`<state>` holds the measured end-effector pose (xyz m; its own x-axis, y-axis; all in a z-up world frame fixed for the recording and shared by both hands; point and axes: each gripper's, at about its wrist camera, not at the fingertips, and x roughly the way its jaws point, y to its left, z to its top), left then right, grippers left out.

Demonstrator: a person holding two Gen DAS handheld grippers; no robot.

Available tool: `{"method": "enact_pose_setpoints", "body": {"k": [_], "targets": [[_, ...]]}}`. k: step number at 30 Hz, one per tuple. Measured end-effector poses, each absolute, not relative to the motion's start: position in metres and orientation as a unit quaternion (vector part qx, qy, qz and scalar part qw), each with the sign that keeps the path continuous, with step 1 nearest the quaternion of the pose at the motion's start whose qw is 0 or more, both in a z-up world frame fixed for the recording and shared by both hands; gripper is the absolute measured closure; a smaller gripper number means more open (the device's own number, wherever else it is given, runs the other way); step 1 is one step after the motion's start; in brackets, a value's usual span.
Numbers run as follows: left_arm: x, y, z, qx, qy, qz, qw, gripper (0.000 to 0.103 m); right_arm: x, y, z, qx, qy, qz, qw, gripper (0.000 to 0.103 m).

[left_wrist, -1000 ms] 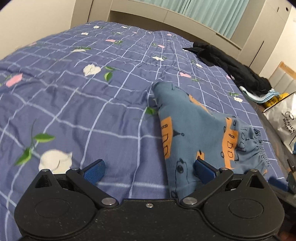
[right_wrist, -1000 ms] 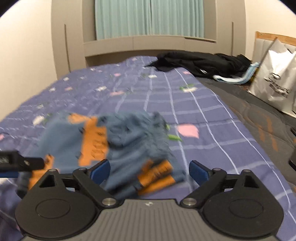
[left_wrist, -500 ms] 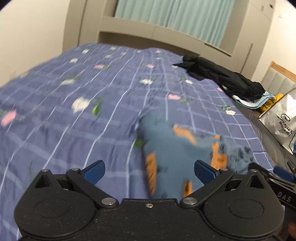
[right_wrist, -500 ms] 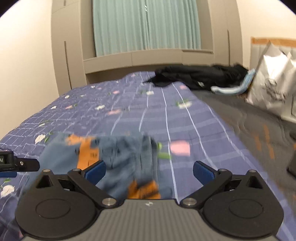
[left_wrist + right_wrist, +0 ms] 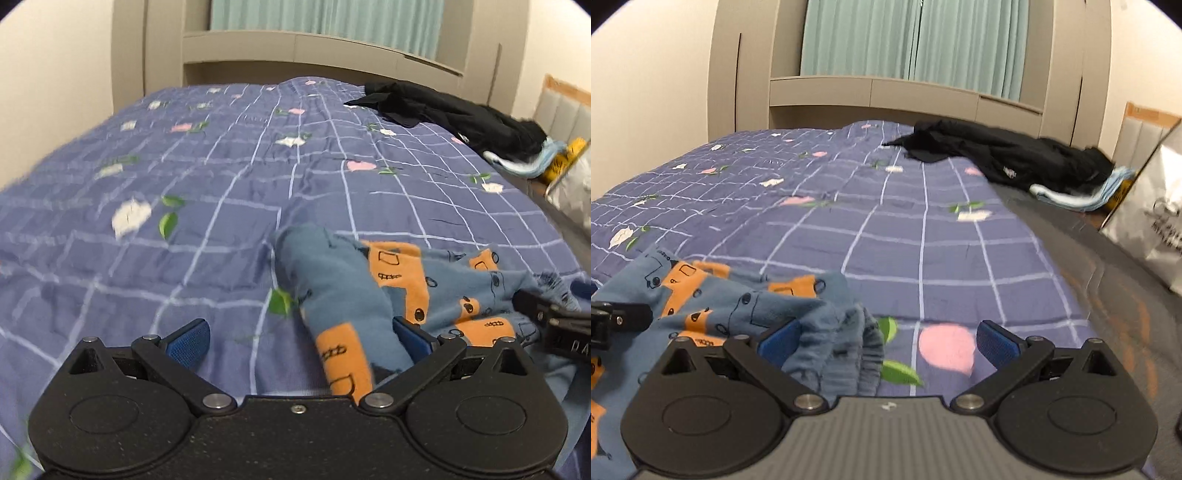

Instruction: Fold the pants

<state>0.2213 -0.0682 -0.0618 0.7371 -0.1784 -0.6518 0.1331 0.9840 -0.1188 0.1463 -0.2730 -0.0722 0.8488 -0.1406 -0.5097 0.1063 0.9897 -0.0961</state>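
Pants [image 5: 343, 291] are seen bunched on the near part of the bed [image 5: 221, 177], w/ a leg roll toward the left and the waistband [image 5: 846, 343] at the right. Risk: if grabbed as bunched, extra layers could be caught and the fold skewed. Left claw [image 5: 299, 338] is held wide open, nothing gripped; right pad seems to touch the leg roll. Right claw [image 5: 886, 338] is wide open too, empty, w/ waistband beside its left pad.
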Motion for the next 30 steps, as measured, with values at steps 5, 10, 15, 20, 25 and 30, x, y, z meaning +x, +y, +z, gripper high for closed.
{"method": "enact_pose_setpoints", "body": {"k": [5, 10, 15, 20, 25, 30], "targets": [[0.219, -0.063, -0.06, -0.056, 0.349, -0.09, 0.931, 0.001, 0.145, -0.278, -0.078, -0.015, 0.267, -0.054, 0.962, 0.0], [0.198, -0.05, -0.048, -0.111, 0.345, -0.106, 0.926, 0.001, 0.122, -0.287, -0.064, 0.04, 0.247, -0.023, 0.968, 0.0], [0.178, -0.055, -0.06, -0.122, 0.35, -0.135, 0.919, 0.001, 0.095, -0.293, -0.067, 0.093, 0.261, 0.003, 0.961, 0.0], [0.166, -0.061, -0.072, -0.101, 0.319, -0.131, 0.933, 0.0, 0.09, -0.301, -0.077, 0.126, 0.271, 0.001, 0.954, 0.0], [0.165, -0.058, -0.074, -0.108, 0.315, -0.133, 0.934, 0.0, 0.092, -0.293, -0.083, 0.099, 0.271, -0.009, 0.958, 0.0], [0.164, -0.058, -0.074, -0.106, 0.313, -0.133, 0.934, 0.0, 0.091, -0.293, -0.085, 0.104, 0.267, -0.007, 0.958, 0.0]]}}
